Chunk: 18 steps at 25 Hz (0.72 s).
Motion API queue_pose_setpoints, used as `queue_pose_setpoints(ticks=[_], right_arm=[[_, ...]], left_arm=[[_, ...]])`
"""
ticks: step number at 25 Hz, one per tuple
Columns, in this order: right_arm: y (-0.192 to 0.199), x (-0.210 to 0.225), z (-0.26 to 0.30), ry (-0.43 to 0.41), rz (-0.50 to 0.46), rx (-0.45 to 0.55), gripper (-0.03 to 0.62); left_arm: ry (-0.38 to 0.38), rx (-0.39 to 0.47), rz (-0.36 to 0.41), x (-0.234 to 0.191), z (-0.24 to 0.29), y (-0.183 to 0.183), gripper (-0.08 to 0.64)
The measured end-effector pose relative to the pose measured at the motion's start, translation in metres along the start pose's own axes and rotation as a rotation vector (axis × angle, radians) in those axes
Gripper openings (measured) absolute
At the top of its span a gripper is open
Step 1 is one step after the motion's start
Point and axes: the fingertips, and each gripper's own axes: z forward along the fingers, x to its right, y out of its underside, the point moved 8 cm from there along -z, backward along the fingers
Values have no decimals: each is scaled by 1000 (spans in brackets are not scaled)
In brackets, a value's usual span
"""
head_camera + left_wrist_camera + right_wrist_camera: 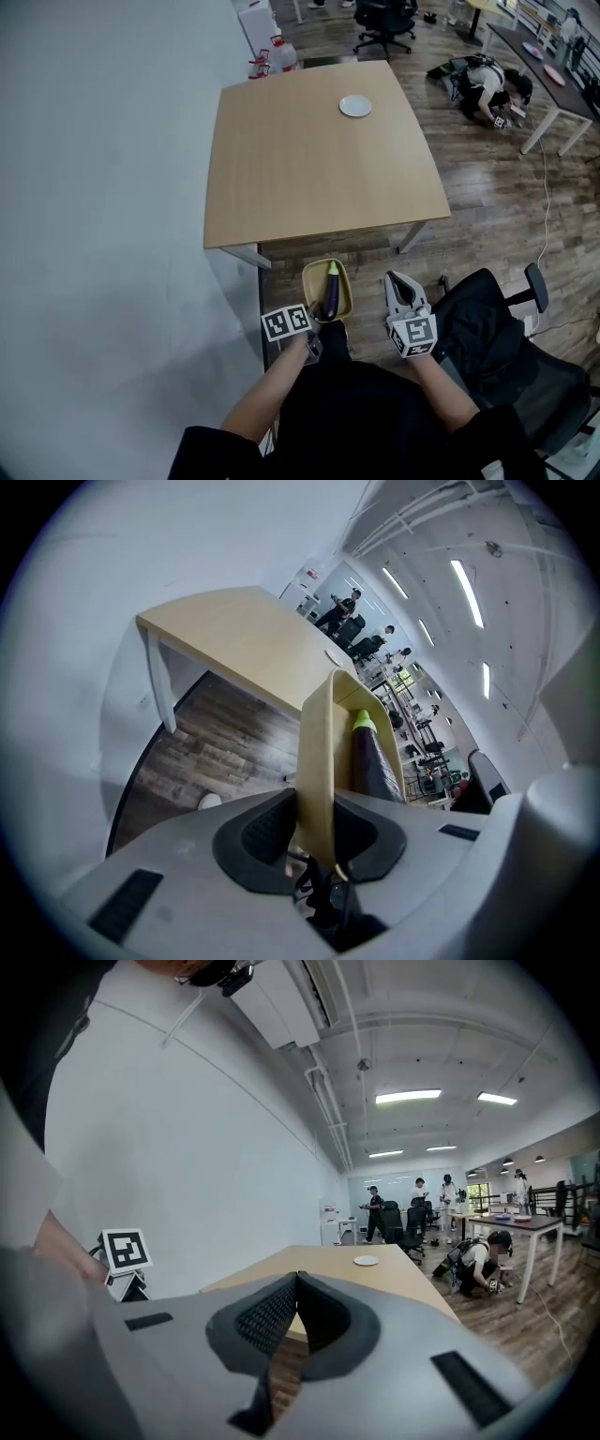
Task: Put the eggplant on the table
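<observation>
Left gripper (314, 832) clamps the yellow dish (309, 283) by its rim, keeping the eggplant (331, 292) cradled for the wooden table (309, 159). The right gripper (401, 281) is closed and empty.

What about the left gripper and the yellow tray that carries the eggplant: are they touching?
Touching. In the left gripper view the pads of the left gripper press on the wall of the yellow tray from both sides; the eggplant lies inside it.

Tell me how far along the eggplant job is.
Done: the left claw clamps the tan oval dish, dark purple eggplant inside. In hand: dish held short of the light wooden table. Left: placing the eggplant on it. The right claw is shut, empty.
</observation>
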Motion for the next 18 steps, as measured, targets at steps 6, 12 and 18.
queue_pose_setpoints(ticks=[6, 12, 18], right_arm=[[-19, 3, 68, 22, -26, -36, 58], [-27, 0, 124, 24, -26, -53, 58], [-37, 3, 160, 60, -12, -58, 58]], left_arm=[[20, -17, 26, -8, 14, -72, 75], [37, -31, 9, -20, 31, -130, 75], [36, -58, 34, -33, 48, -162, 75]])
